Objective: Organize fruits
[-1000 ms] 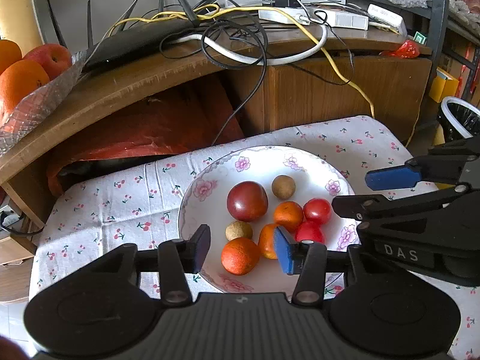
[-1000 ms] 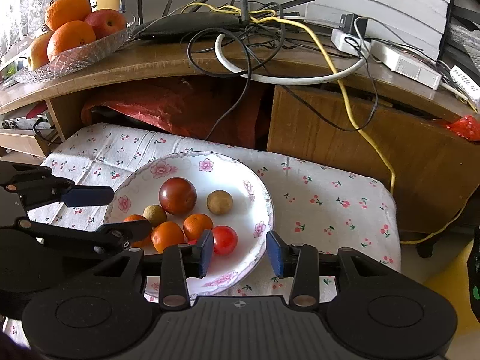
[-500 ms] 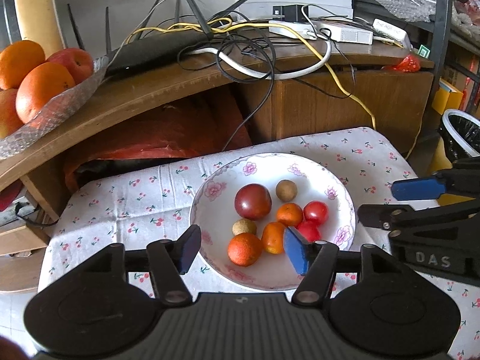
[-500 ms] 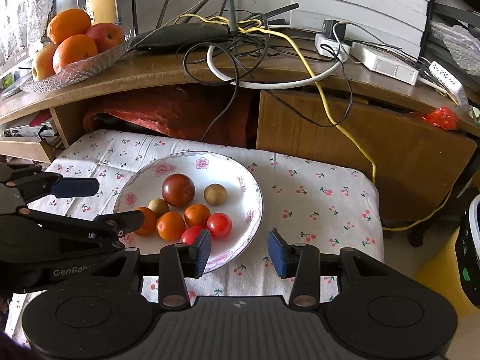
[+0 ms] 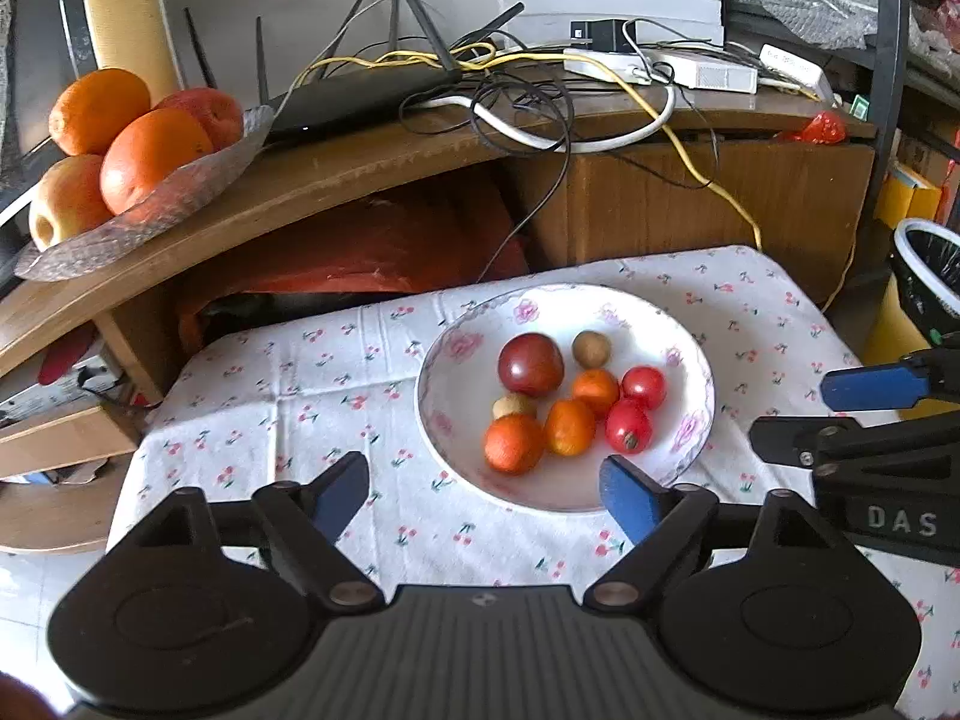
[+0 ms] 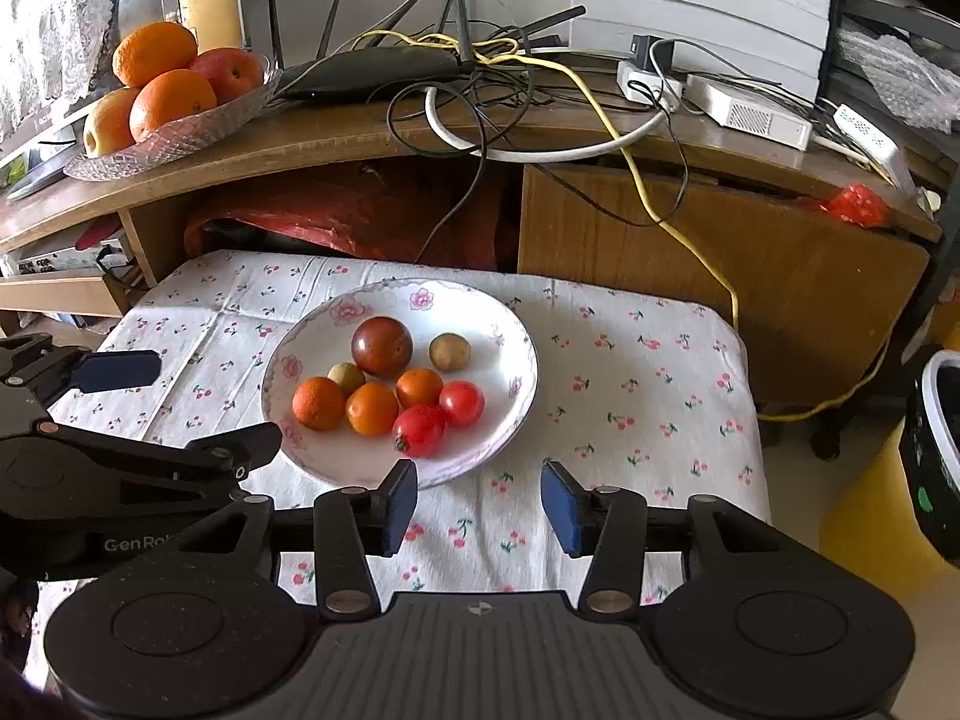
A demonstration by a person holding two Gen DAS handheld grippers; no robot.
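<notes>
A white flowered plate [image 5: 690, 360] [image 6: 510, 336] on the cherry-print cloth holds several small fruits: a dark red plum [image 5: 530, 363] [image 6: 382, 345], small oranges [image 5: 514, 443] [image 6: 318, 402], two red tomatoes [image 5: 628, 425] [image 6: 419, 430] and two brownish round fruits [image 5: 591, 349] [image 6: 449, 351]. My left gripper [image 5: 485, 495] hangs open and empty in front of the plate's near left edge. Nothing sits between the fingers of my right gripper [image 6: 478, 507], which is open over the cloth just right of the plate's front rim. Each gripper shows at the side of the other's view.
A glass dish [image 5: 156, 210] [image 6: 174, 138] of large oranges and apples sits on the wooden shelf [image 5: 372, 168] behind the table. A router [image 6: 372, 75], tangled cables [image 5: 540, 114] and white boxes crowd the shelf. A bin [image 6: 936, 450] stands at the right.
Both grippers have drawn back and up from the plate, so the fruits look smaller and farther away. The left gripper's fingers have spread wider. The fruits have not moved.
</notes>
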